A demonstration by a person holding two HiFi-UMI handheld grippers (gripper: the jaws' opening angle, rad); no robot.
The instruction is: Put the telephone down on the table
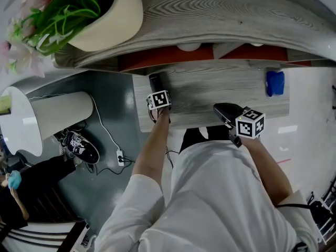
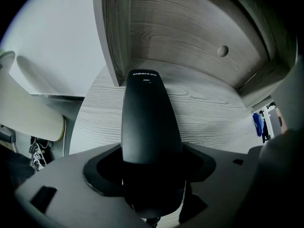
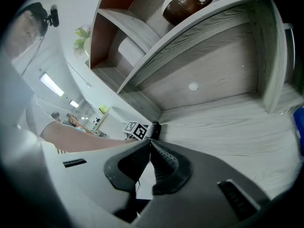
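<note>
The telephone (image 2: 149, 118) is a black handset. It sticks forward out of my left gripper (image 2: 151, 161), whose jaws stand wide and are shut on its lower end. In the head view the telephone (image 1: 155, 82) lies over the left end of the grey wooden table (image 1: 220, 88), in front of my left gripper (image 1: 156, 92); whether it touches the tabletop I cannot tell. My right gripper (image 1: 223, 111) hovers over the table's front edge, right of centre. Its ribbed pads (image 3: 161, 158) meet at the tips with nothing between them.
A blue object (image 1: 274, 83) lies at the table's right end. Shelves with a brown jug (image 3: 183, 4) rise behind the table. A potted plant (image 1: 105, 20) stands on top at the left. On the floor to the left are a white cylinder (image 1: 58, 112), a shoe (image 1: 81, 147) and a cable.
</note>
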